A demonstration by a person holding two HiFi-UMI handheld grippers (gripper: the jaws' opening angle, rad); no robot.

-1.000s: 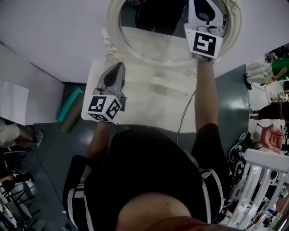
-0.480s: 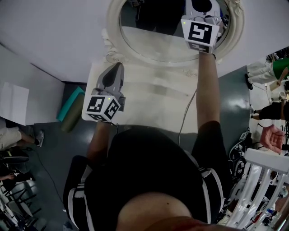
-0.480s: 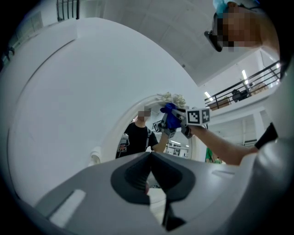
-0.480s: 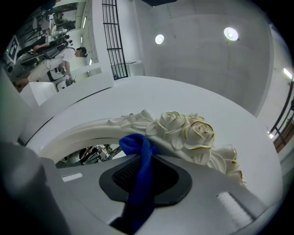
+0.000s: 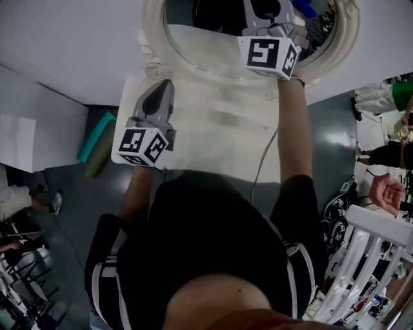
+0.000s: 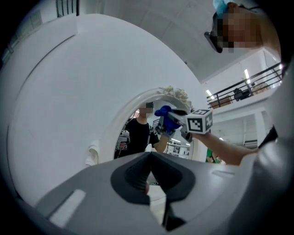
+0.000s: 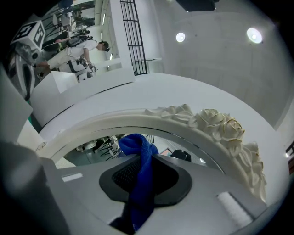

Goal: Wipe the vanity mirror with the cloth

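The oval vanity mirror (image 5: 206, 55) in its white ornate frame (image 5: 153, 45) stands at the back of the white dresser top (image 5: 219, 138). My right gripper (image 5: 266, 6) is raised against the glass near the mirror's upper right. It is shut on a blue cloth (image 7: 140, 153), whose bunched end pokes past the jaws at the glass below the carved roses (image 7: 216, 121). The left gripper view also shows the cloth (image 6: 165, 112) and the right gripper (image 6: 173, 123) in front of the mirror (image 6: 138, 137). My left gripper (image 5: 166, 85) hovers over the dresser's left part, shut and holding nothing.
A cable (image 5: 261, 161) trails from the right arm across the dresser top. A teal roll (image 5: 97, 145) lies on the dark floor to the left. White racks (image 5: 368, 258) and another person's hand (image 5: 387, 193) are at the right. A white wall backs the mirror.
My right gripper has slid leftward across the mirror glass with the cloth. The left gripper has stayed over the dresser's left part.
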